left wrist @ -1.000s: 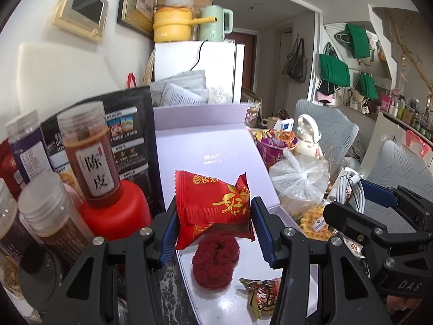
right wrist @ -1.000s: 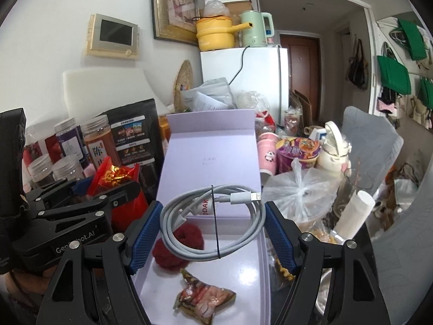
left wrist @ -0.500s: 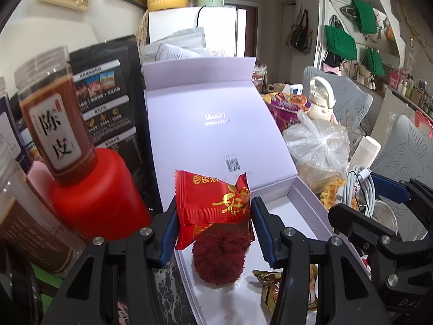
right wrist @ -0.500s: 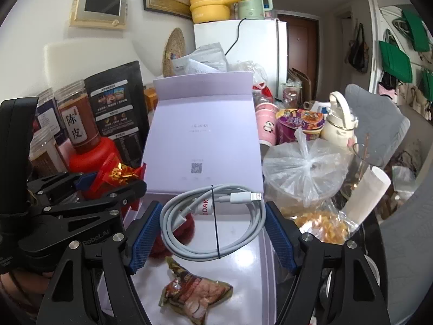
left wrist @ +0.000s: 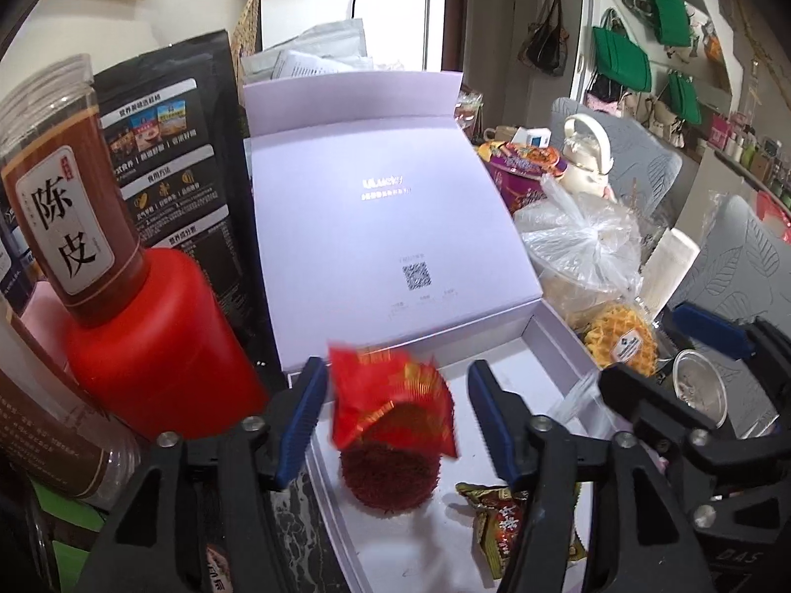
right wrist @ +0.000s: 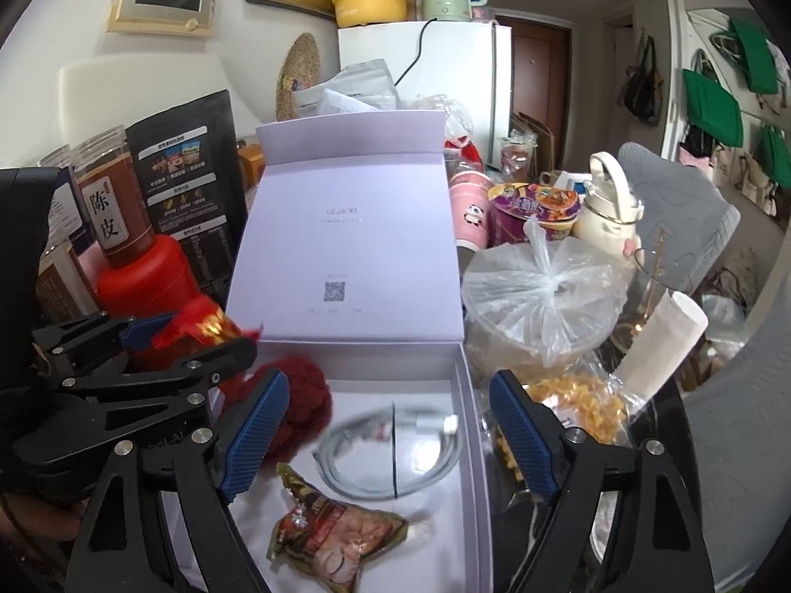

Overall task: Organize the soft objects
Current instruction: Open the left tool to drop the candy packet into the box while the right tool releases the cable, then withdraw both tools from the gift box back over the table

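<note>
An open lilac box lies before both grippers, its lid standing upright. My left gripper hangs over the box's left end, jaws opening. A red snack packet is blurred and loose between them, just above a dark red fluffy scrunchie. My right gripper has its jaws opening wide. A coiled grey cable sits blurred below them on the box floor, free of the pads. A brown snack packet lies at the near end of the box.
A red bottle topped by a brown jar and a black pouch crowd the box's left side. On the right stand a knotted plastic bag, a noodle cup, a white kettle and yellow snacks.
Both grippers sank toward the box and their jaws widened. The red packet slipped out of the left grip. The cable dropped from the right jaws into the box.
</note>
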